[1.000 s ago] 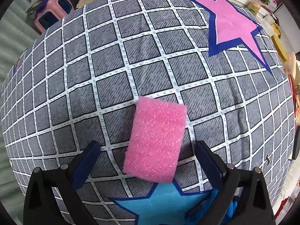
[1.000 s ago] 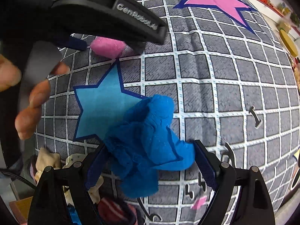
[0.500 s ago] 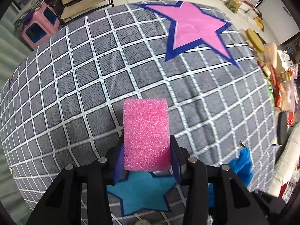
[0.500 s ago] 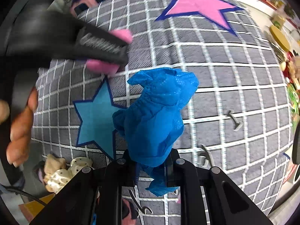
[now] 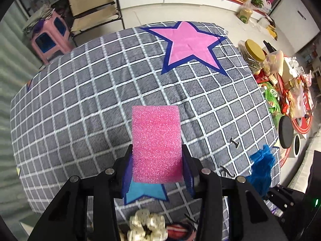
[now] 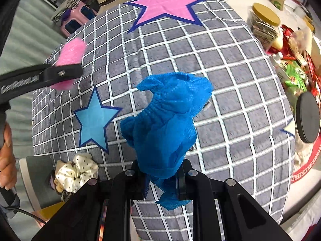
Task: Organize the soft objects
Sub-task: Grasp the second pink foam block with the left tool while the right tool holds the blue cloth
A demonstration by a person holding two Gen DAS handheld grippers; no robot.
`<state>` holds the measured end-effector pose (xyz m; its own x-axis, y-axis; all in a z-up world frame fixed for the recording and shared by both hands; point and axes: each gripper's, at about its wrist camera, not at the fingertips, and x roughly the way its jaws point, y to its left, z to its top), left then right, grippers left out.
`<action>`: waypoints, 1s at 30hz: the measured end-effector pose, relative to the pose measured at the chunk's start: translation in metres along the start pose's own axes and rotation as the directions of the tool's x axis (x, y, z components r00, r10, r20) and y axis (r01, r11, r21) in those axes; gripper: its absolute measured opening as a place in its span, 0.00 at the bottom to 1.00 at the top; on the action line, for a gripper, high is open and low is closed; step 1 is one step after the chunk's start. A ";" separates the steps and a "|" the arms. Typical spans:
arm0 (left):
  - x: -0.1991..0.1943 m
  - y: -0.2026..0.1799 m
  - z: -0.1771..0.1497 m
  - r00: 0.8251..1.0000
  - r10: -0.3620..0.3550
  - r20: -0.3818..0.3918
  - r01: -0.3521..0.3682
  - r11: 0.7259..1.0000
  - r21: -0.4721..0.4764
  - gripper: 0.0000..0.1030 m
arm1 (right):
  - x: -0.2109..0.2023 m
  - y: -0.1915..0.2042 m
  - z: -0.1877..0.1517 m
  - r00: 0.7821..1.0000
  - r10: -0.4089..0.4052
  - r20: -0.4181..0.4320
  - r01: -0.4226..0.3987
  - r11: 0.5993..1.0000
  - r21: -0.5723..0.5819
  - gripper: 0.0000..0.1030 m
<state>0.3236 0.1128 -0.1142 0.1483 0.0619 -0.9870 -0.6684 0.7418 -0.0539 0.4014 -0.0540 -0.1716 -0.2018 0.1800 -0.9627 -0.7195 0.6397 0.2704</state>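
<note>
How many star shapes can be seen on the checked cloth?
3: a pink star at the far end, a blue star near the scrunchie, and a pale star tip at the right edge. Others may be hidden.

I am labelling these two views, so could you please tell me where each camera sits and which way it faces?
Left wrist: on the left tool, facing down at the pink sponge it grips above the checked cloth.
Right wrist: on the right tool, facing down at its blue cloth; a hand shows.
Shared: both items, both stars.
</note>
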 end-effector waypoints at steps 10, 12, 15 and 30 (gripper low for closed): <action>-0.049 0.023 -0.067 1.000 -0.007 0.004 0.007 0.998 -0.058 0.45 | -0.020 -0.006 -0.029 1.000 0.013 0.012 -0.014 0.998 0.054 0.19; -0.054 0.020 -0.082 1.000 -0.003 0.007 0.004 0.999 -0.036 0.45 | -0.023 -0.008 -0.039 1.000 0.017 0.017 -0.018 0.997 0.078 0.19; -0.059 0.012 -0.106 1.000 -0.023 -0.007 0.023 1.000 0.001 0.45 | -0.025 -0.008 -0.059 1.000 0.004 0.031 -0.008 0.992 0.126 0.19; -0.098 -0.021 -0.234 0.993 -0.113 -0.040 0.118 0.979 0.164 0.45 | -0.035 0.022 -0.180 0.999 -0.041 -0.011 0.042 0.987 0.155 0.19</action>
<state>0.1526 -0.0652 -0.0518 0.1933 -0.0489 -0.9799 -0.5176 0.8434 -0.1442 0.2728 -0.1804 -0.1321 -0.1797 0.1454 -0.9729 -0.6158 0.7546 0.2266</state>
